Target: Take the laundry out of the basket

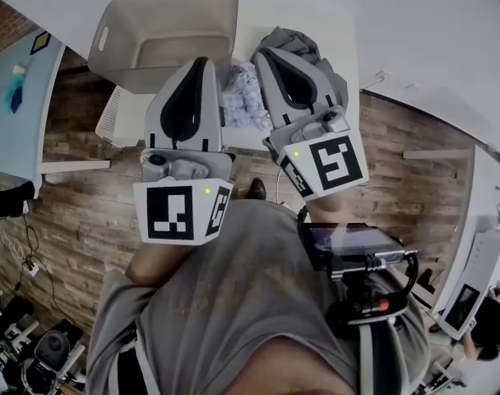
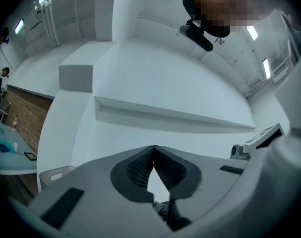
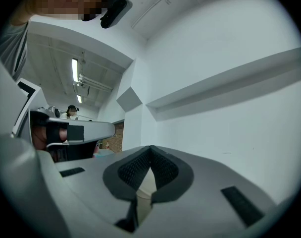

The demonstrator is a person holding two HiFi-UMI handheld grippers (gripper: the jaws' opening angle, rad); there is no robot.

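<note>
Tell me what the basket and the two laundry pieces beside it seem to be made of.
The basket looks like moulded plastic, matte grey-beige, with smooth rigid walls and a cut handle slot. The pale blue-white piece looks like thin soft fabric, crumpled, with a fine print. The grey piece seems to be a thicker cloth, matte, lying in broad folds; its weave cannot be made out.
</note>
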